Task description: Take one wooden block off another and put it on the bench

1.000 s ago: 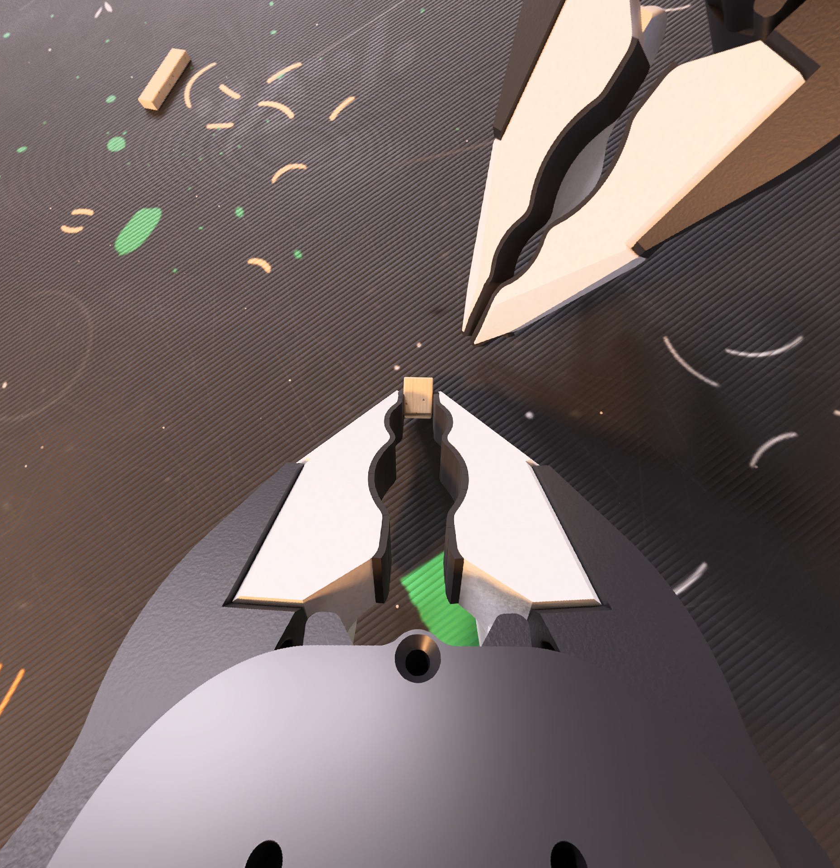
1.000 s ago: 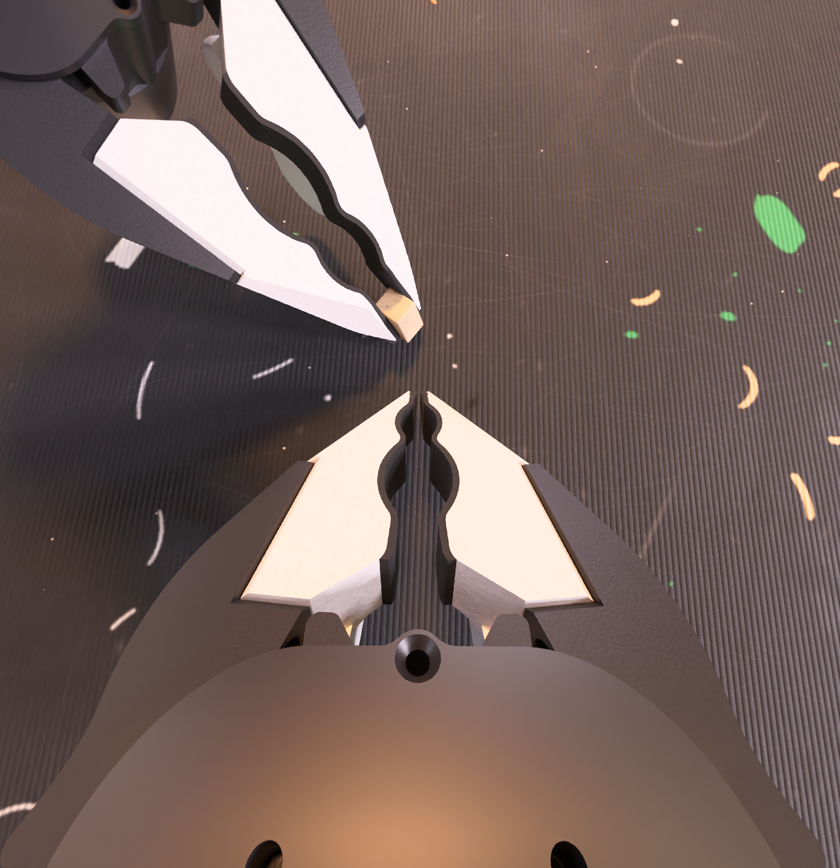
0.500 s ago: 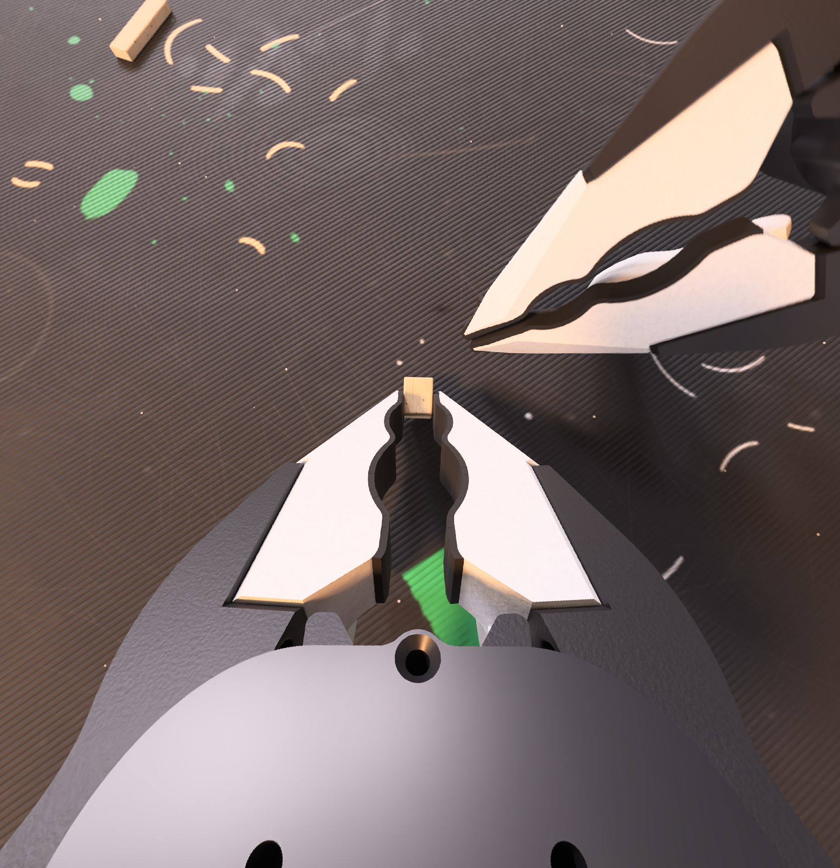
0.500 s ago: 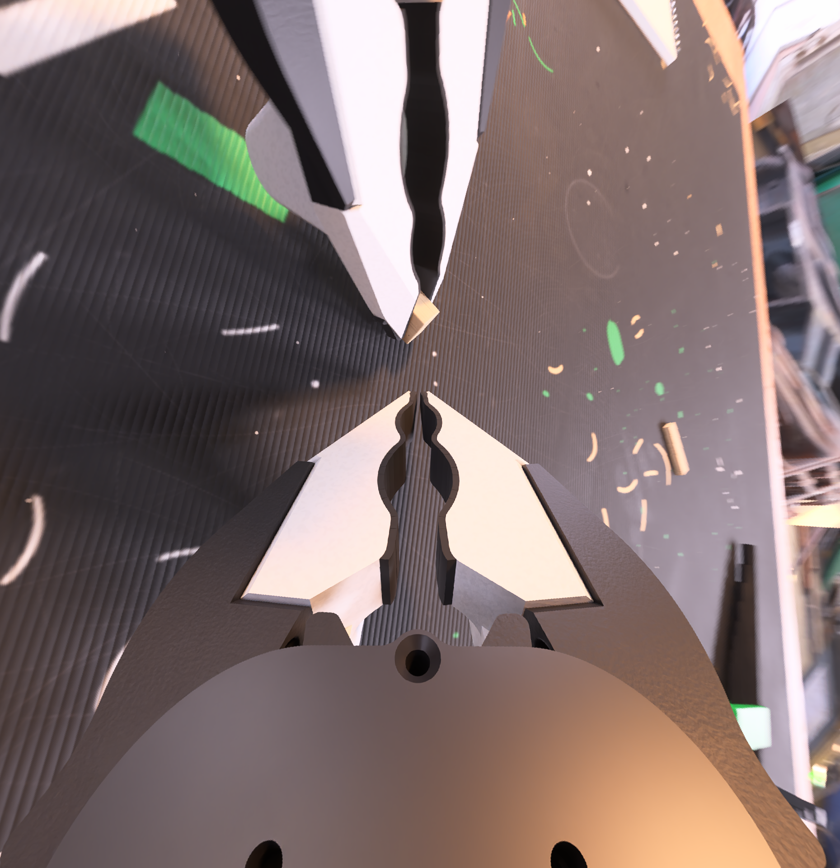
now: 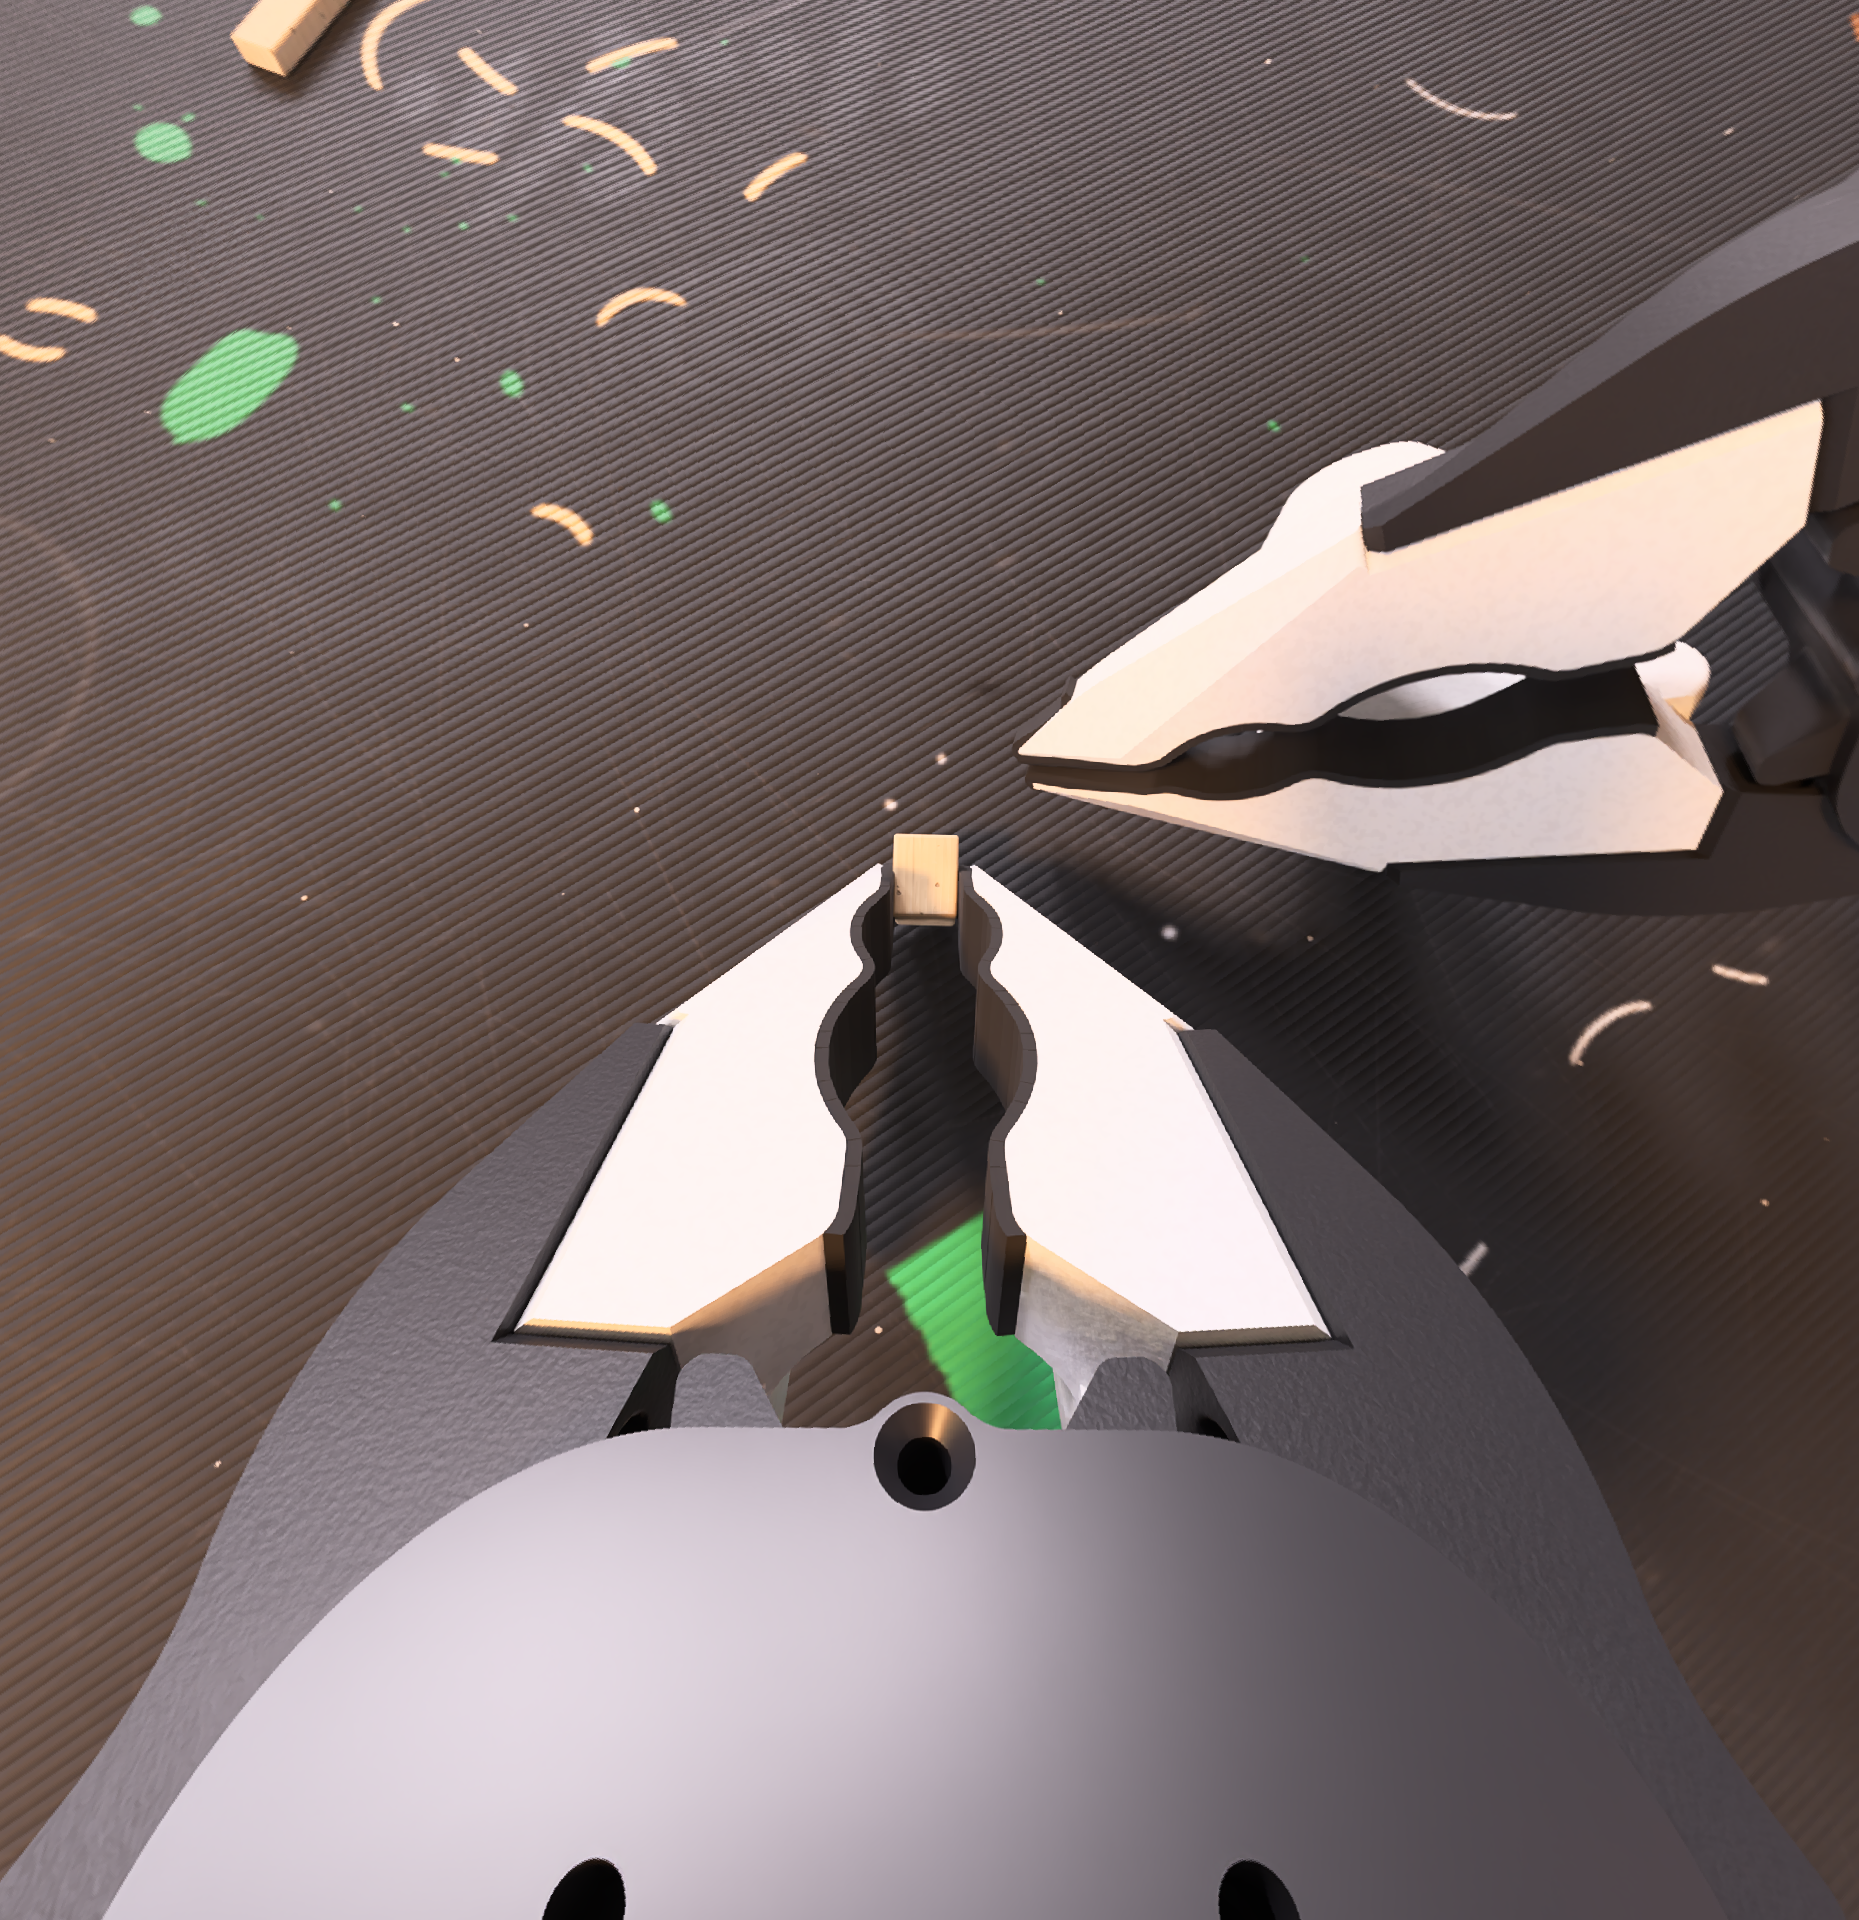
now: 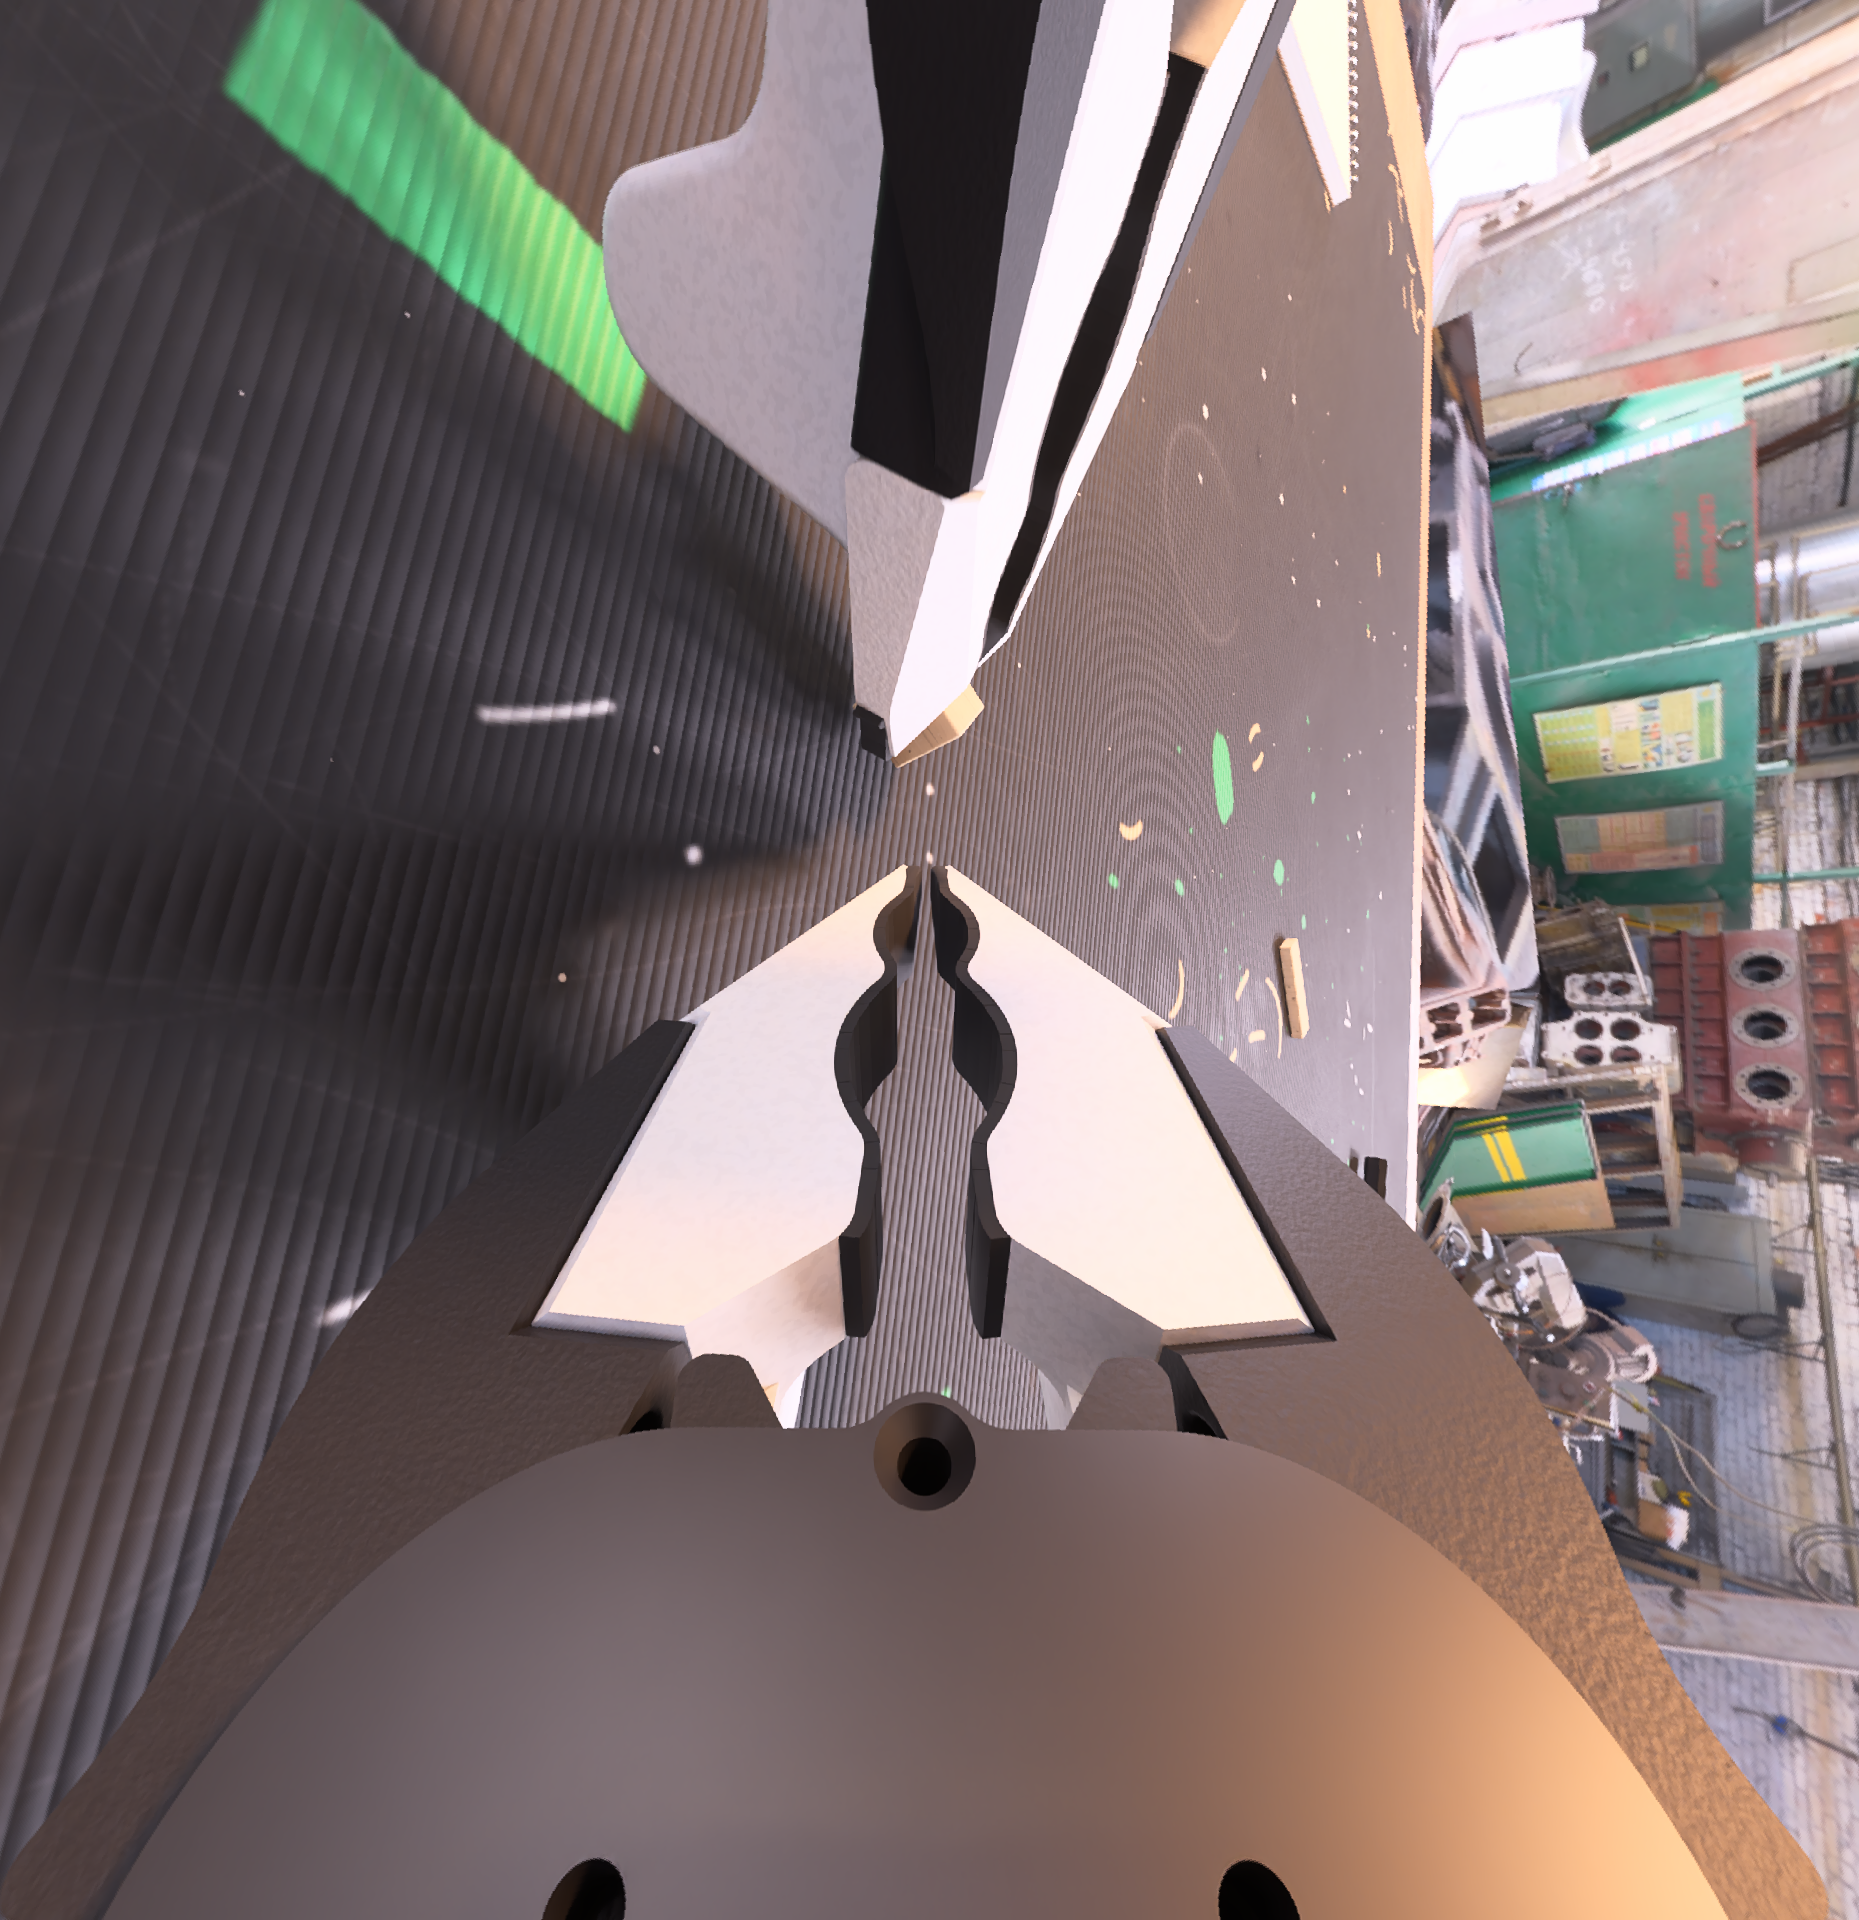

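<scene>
My left gripper (image 5: 927, 885) is shut on a small pale wooden block (image 5: 925, 878), pinched at the fingertips, low over the dark ribbed bench (image 5: 489, 727). A second wooden block (image 5: 279, 33) lies flat on the bench at the far upper left. My right gripper (image 5: 1037, 775) comes in from the right, turned on its side, shut and empty, its tips a short way right of the held block. In the right wrist view my right gripper (image 6: 925, 883) is shut on nothing. Just ahead, the left gripper (image 6: 904, 740) points down with the held block (image 6: 951, 719) at its tip. The other block (image 6: 1291, 987) lies far right.
Orange curled marks (image 5: 603, 140), green paint spots (image 5: 229, 384) and a green stripe (image 5: 966, 1340) mark the bench. In the right wrist view the bench edge (image 6: 1421, 727) runs along the right, with workshop machinery (image 6: 1631, 935) beyond it.
The right gripper has swung from upper right to the right of the held block and rolled onto its side; its view now shows the bench edge. The left gripper still holds the block.
</scene>
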